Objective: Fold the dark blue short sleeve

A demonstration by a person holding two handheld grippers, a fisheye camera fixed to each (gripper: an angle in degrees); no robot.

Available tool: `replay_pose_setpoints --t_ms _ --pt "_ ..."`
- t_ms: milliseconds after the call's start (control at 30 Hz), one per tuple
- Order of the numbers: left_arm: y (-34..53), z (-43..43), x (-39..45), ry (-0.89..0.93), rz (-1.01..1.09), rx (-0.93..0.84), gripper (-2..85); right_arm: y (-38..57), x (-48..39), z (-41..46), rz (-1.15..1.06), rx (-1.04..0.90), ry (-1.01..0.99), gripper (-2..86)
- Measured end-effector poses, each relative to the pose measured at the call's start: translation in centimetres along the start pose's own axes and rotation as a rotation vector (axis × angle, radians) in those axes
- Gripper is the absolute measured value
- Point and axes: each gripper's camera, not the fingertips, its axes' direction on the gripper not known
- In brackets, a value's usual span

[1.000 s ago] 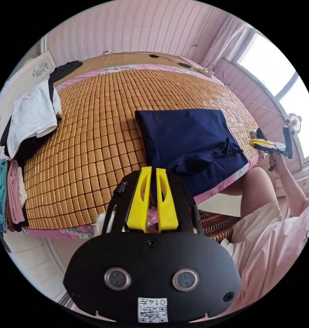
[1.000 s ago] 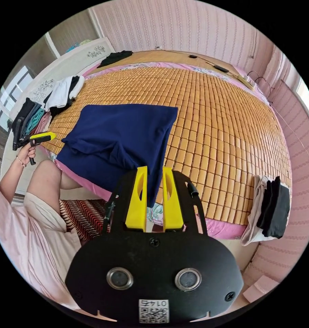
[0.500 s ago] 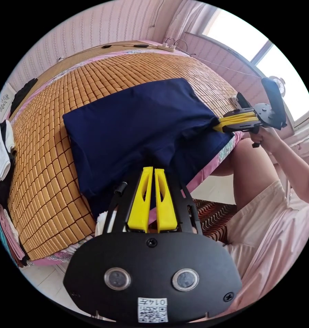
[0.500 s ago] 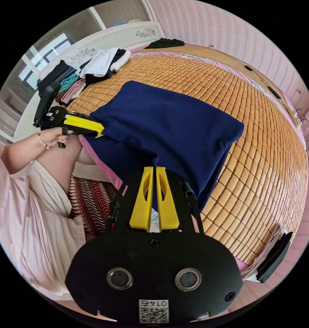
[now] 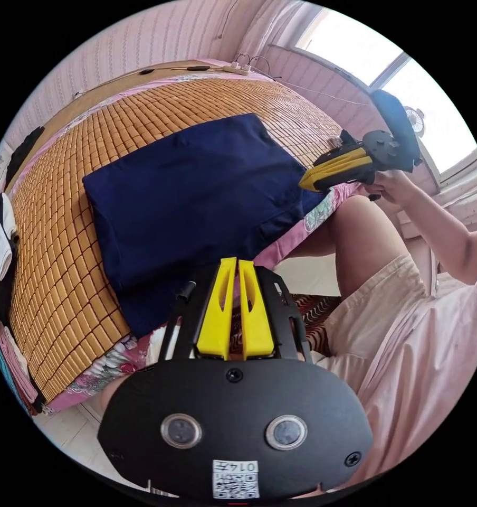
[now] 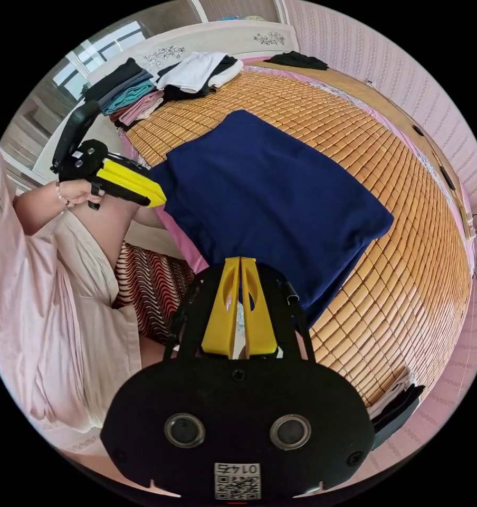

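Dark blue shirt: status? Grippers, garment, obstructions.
Left gripper shut, right gripper shut, neither on cloth. Dark blue shirt flat on the bamboo mat, near edge at the bedside. Folded clothes stack lies apart from it.

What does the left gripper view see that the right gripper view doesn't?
Left gripper view: a bright window with a small round fan beside it. Right gripper view: the white flower-patterned headboard and a black-and-white clothes pile. Both: the folded dark blue short-sleeve shirt lying flat on the woven bamboo mat.
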Motion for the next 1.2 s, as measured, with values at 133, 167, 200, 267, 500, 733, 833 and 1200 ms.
replay_pose_setpoints --t_ms 133,167,200,267,500,733,833,1200 --pt "-3.0 2.8 2.6 -0.111 0.082 -0.012 -0.7 -8.4 2.0 2.0 0.013 -0.075 0.093 -0.5" --pt "-3.2 3.1 2.7 -0.138 0.084 -0.009 -0.7 -9.6 2.3 2.3 0.007 -0.087 0.092 -0.5" --pt "-3.6 3.6 2.9 -0.149 0.083 -0.009 -0.8 -11.9 3.0 3.0 0.003 -0.102 0.088 -0.5" --pt "-3.9 4.2 2.9 -0.129 0.080 -0.016 -0.9 -14.7 4.0 4.2 0.018 -0.123 0.106 -0.6" --pt "-4.3 4.8 3.4 -0.119 0.127 0.012 -1.0 -20.7 6.3 7.6 -0.110 -0.385 0.114 -0.6" --pt "-5.1 5.3 3.2 -0.096 0.131 0.021 -1.0 -24.0 10.2 8.9 -0.047 -0.428 0.047 -0.5" --pt "-5.6 5.4 3.2 -0.100 0.135 0.016 -1.0 -24.2 11.1 8.2 -0.040 -0.399 0.088 -0.5" --pt "-6.6 2.4 -0.4 0.000 0.076 0.113 -0.6 -5.0 14.8 -1.2 0.375 0.134 0.020 1.3"
